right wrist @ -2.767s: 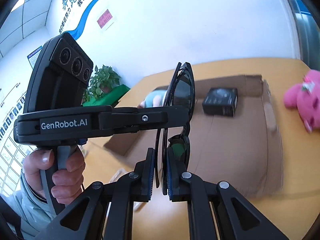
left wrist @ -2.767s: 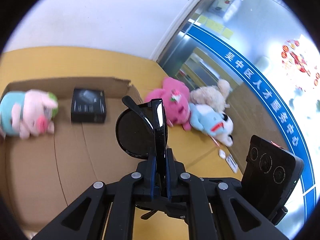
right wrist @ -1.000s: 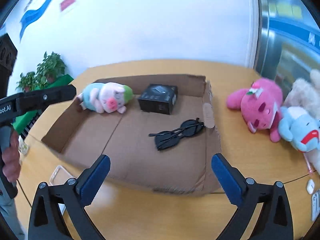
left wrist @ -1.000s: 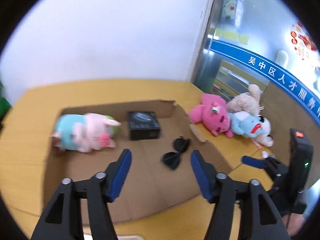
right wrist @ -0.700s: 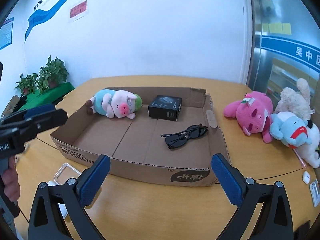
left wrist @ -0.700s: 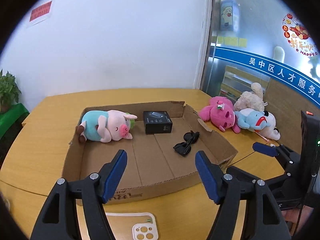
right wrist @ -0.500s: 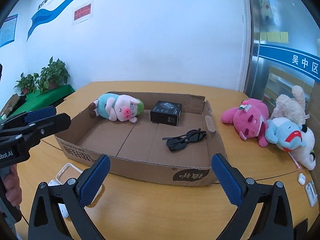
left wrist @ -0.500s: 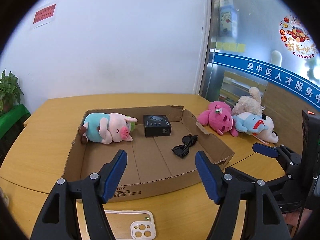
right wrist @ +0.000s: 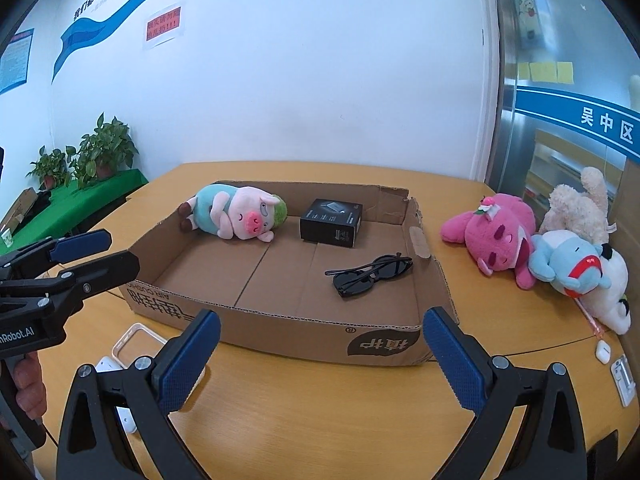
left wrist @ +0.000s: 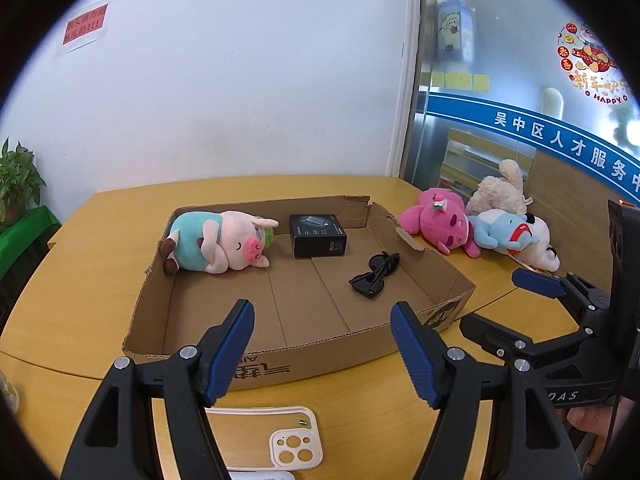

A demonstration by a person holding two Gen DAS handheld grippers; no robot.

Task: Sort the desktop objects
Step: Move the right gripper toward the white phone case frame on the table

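A shallow cardboard box (left wrist: pixel 280 360) (right wrist: pixel 280 332) sits on the yellow table. In it lie a pig plush (left wrist: pixel 218 246) (right wrist: pixel 236 216), a black box (left wrist: pixel 318 235) (right wrist: pixel 332 222) and black sunglasses (left wrist: pixel 374 274) (right wrist: pixel 372 270). My left gripper (left wrist: pixel 324 344) is open and empty, held back in front of the box. My right gripper (right wrist: pixel 320 352) is open and empty, also in front of the box. Each gripper shows in the other's view: the right one (left wrist: pixel 536 284), the left one (right wrist: pixel 80 248).
A pink plush (left wrist: pixel 438 220) (right wrist: pixel 496 228), a blue plush (left wrist: pixel 504 230) (right wrist: pixel 568 266) and a beige plush (left wrist: pixel 500 190) (right wrist: pixel 580 204) lie right of the box. A phone case (left wrist: pixel 280 440) (right wrist: pixel 136 344) lies in front. White earbuds (right wrist: pixel 602 350) lie at the right edge. Potted plants (right wrist: pixel 84 152) stand far left.
Both grippers let go of the sunglasses, which now lie in the box. Both have opened wide and pulled back and up from the box.
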